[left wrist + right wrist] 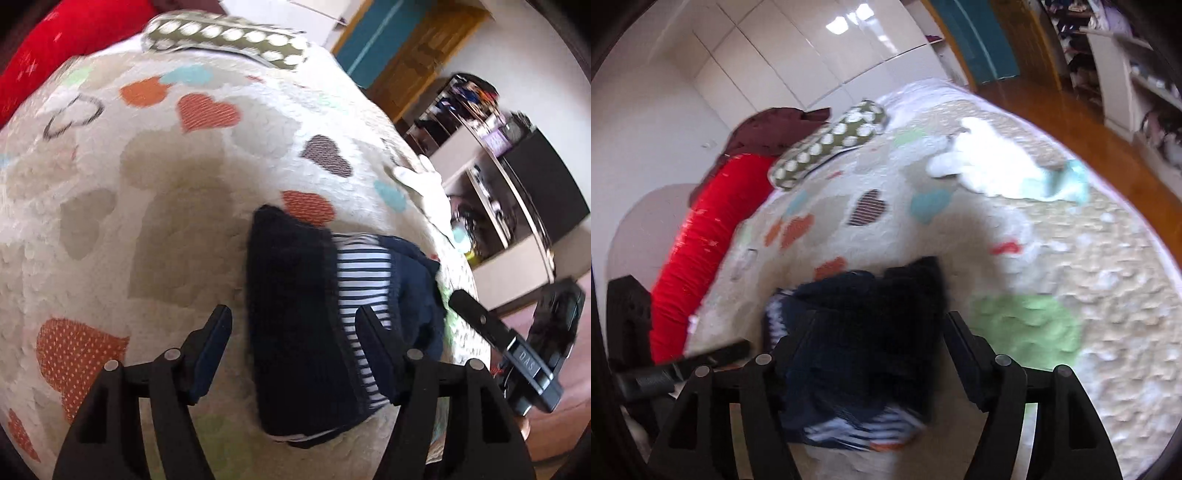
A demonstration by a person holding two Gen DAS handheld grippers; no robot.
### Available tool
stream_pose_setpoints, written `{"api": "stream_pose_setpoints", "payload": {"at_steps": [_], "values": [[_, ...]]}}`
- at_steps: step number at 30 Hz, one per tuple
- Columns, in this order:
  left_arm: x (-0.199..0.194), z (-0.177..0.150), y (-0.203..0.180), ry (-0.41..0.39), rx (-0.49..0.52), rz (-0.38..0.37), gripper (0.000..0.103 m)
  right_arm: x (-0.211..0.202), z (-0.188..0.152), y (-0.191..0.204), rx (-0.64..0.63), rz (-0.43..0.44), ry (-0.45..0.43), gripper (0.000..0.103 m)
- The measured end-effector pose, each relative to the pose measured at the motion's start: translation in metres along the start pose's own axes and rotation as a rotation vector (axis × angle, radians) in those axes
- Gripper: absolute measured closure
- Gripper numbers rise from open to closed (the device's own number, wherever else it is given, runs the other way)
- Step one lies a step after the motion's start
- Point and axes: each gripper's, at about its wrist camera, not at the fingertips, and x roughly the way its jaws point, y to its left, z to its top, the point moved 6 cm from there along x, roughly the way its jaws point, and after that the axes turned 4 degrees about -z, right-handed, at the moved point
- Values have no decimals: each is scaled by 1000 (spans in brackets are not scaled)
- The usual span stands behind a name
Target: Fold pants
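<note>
Left wrist: gripper [295,347] wide above pants [295,321]

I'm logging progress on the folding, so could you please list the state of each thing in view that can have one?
Dark navy pants with striped lining: folded into a compact bundle, lying on the heart-patterned quilt.
Left gripper: open, fingers either side of the bundle's edge, holding nothing.
Right gripper: open, over the bundle.
White fluffy garment: crumpled, unfolded.

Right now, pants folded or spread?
Folded. The pants lie as a compact dark bundle on the bedspread, striped lining showing at the edge, no legs stretched out. Both grippers are open.
</note>
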Motion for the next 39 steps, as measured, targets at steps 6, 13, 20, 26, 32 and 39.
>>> {"api": "stream_pose_setpoints", "payload": {"at_steps": [6,13,20,26,32,39], "values": [[20,-10,-12,49,9,-94,22,3,-17,-23,140,84,82,30],[38,-13,-31,87,92,-16,62,33,-18,-11,220,239,141,62],[4,16,-34,-3,138,42,80,15,5,24,159,304,97,69],[37,21,-2,45,70,123,65,51,6,21,108,128,127,51],[-13,16,-6,-76,64,83,64,28,4,7,93,73,84,37],[-111,0,-40,-378,170,206,35,-34,15,56,-43,111,-74,42]]}}
